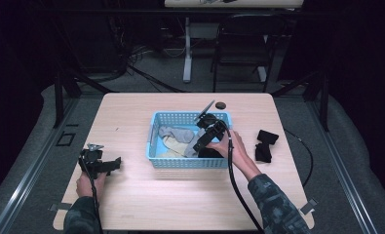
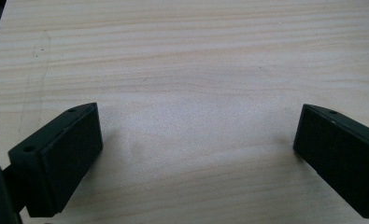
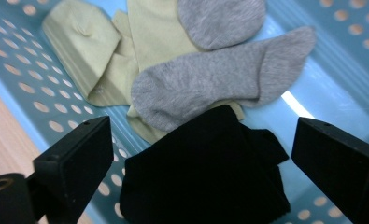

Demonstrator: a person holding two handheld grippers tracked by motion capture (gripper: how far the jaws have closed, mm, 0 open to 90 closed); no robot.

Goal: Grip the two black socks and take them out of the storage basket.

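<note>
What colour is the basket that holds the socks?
Light blue, with round holes; the basket shows best in the right gripper view.

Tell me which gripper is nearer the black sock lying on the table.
Right. The right gripper is over the blue basket, just left of the black sock; the left gripper rests far across the table.

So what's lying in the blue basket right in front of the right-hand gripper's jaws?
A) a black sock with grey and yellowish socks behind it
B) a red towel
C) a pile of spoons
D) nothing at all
A: in the right gripper view a black sock lies between the open jaws, with a grey sock and yellowish socks beyond it in the blue basket.
</note>
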